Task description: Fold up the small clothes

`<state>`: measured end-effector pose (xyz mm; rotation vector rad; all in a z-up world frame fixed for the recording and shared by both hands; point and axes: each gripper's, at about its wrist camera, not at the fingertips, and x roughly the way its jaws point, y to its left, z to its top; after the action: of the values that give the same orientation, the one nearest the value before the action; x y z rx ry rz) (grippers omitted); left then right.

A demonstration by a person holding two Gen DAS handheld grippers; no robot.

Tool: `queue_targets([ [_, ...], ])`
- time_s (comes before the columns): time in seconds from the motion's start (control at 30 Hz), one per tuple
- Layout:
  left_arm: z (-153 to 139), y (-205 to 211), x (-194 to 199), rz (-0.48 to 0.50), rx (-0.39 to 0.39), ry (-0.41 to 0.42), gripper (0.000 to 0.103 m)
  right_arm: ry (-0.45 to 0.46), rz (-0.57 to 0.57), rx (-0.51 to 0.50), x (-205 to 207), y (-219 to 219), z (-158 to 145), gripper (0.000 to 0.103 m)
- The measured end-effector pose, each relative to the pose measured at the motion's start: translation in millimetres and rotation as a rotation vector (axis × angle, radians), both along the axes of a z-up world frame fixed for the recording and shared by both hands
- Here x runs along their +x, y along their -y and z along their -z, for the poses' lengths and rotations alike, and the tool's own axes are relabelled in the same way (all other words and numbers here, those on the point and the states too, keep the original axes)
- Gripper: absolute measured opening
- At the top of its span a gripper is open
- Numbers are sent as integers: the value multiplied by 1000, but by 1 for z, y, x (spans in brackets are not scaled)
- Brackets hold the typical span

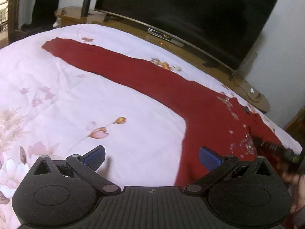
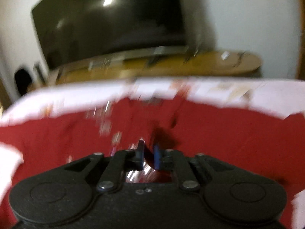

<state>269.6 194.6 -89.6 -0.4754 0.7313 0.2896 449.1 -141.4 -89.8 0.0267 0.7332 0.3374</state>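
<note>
A red long-sleeved garment point(image 1: 202, 103) with shiny sequins lies flat on a white floral bedspread point(image 1: 80, 99); one sleeve stretches to the far left. My left gripper point(image 1: 151, 157) is open and empty, low over the bedspread beside the garment's left side edge; its right pad point(image 1: 208, 159) is over the red cloth. In the blurred right wrist view my right gripper point(image 2: 148, 155) is nearly closed on a fold of the red garment point(image 2: 219, 133) with sequins between the blue pads. The right gripper also shows at the left wrist view's right edge point(image 1: 276, 150).
A large dark TV point(image 1: 183, 15) stands on a wooden bench point(image 1: 190, 51) past the bed's far edge, with a set-top box point(image 1: 164, 37) and cables. A dark flask point(image 1: 85, 4) stands at the back left. A dark chair point(image 1: 44, 5) is beyond.
</note>
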Motion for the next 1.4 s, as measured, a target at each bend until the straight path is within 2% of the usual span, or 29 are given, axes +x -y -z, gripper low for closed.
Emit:
queue_targets([
  [0.03, 0, -1, 2, -1, -4, 6, 103, -2, -18, -19, -5, -9, 6, 30],
  [0.07, 0, -1, 7, 1, -13, 16, 103, 45, -29, -44, -16, -17, 2, 42],
  [0.1, 0, 0, 14, 16, -34, 30, 103, 63, -47, -40, -25, -19, -4, 40],
  [0.17, 1, 10, 35, 71, -86, 58, 103, 115, -34, 12, -44, -6, -18, 41],
  [0.3, 0, 57, 101, 275, -202, 153, 102, 154, 95, 44, -80, 38, -41, 41],
  [0.33, 2, 70, 117, 319, -229, 163, 93, 152, 129, 46, -88, 50, -44, 41],
  [0.37, 4, 86, 136, 359, -258, 157, 69, 146, 160, 44, -91, 63, -45, 41],
  [0.4, 8, 102, 155, 399, -295, 139, 64, 138, 194, 43, -95, 75, -43, 41],
  [0.47, 16, 129, 188, 451, -348, 120, 64, 134, 248, 46, -105, 96, -46, 41],
  [0.6, 41, 167, 235, 467, -387, 43, 64, 126, 332, 51, -125, 135, -46, 41],
  [0.67, 54, 180, 254, 460, -367, -12, 64, 123, 360, 51, -130, 149, -42, 41],
  [0.73, 60, 188, 265, 458, -343, 4, 64, 117, 388, 54, -135, 163, -39, 41],
  [0.77, 59, 190, 268, 464, -322, 5, 44, 113, 401, 57, -138, 168, -38, 41],
  [0.8, 58, 193, 270, 473, -298, -1, 19, 109, 416, 61, -140, 174, -37, 41],
  [0.83, 59, 193, 275, 479, -302, -10, 3, 108, 424, 65, -139, 176, -35, 42],
  [0.87, 56, 192, 275, 471, -312, 11, 3, 106, 432, 69, -139, 179, -33, 42],
  [1.0, 21, 165, 262, 459, -256, 135, 3, 96, 430, 62, -133, 185, -28, 42],
  [1.1, 0, 134, 249, 445, -186, 189, 3, 92, 414, 69, -123, 184, -28, 42],
  [1.2, 5, 102, 243, 412, -124, 149, 3, 89, 387, 73, -112, 178, -25, 42],
  [1.27, 19, 85, 243, 381, -125, 102, 3, 82, 361, 58, -103, 171, -20, 42],
  [1.4, 36, 78, 246, 386, -112, 56, 3, 64, 345, 65, -85, 166, -14, 42],
])
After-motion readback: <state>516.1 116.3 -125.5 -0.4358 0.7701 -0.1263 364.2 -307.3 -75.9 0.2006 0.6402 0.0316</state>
